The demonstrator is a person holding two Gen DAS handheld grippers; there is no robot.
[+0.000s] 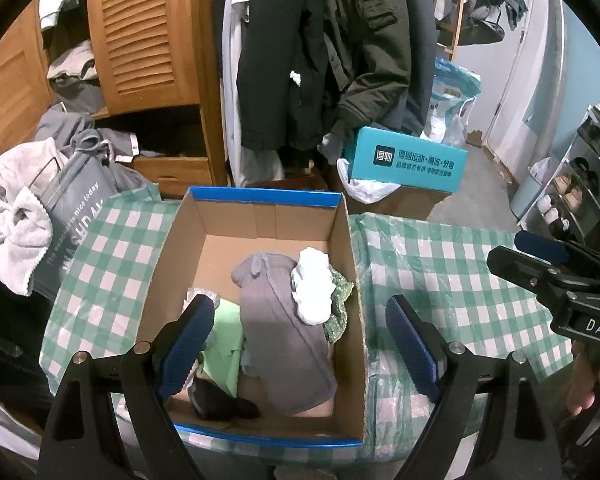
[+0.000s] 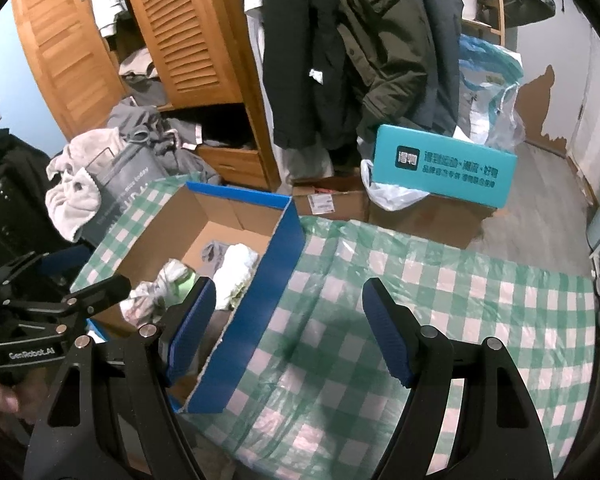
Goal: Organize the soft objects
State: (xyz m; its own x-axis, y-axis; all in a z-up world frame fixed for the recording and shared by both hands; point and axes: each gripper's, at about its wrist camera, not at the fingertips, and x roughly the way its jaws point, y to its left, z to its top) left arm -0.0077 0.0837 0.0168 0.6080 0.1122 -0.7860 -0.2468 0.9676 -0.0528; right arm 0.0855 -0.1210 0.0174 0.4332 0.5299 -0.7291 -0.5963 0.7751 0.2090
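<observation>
A blue-sided cardboard box (image 1: pixel 350 236) (image 2: pixel 260 320) sits on the green checked tablecloth (image 1: pixel 452 272) (image 2: pixel 440 300). Inside lie a grey garment (image 1: pixel 280 328), a white bundle (image 1: pixel 314 288) (image 2: pixel 236 268), a light green cloth (image 1: pixel 224 348), a green patterned cloth (image 1: pixel 340 304) and a dark item (image 1: pixel 220 400). My left gripper (image 1: pixel 300 344) hangs open above the box, nothing between its fingers. My right gripper (image 2: pixel 288 328) is open too, straddling the box's right wall and holding nothing. In the left wrist view the right gripper's body shows at the right edge.
A grey laundry bag (image 1: pixel 68 216) (image 2: pixel 128 184) draped with a pale towel (image 1: pixel 12 216) stands left of the box. Behind are a wooden wardrobe (image 1: pixel 148 40), hanging coats (image 1: pixel 320 60), a teal box (image 1: pixel 408 160) (image 2: pixel 444 164) on cartons and a shoe rack (image 1: pixel 580 184).
</observation>
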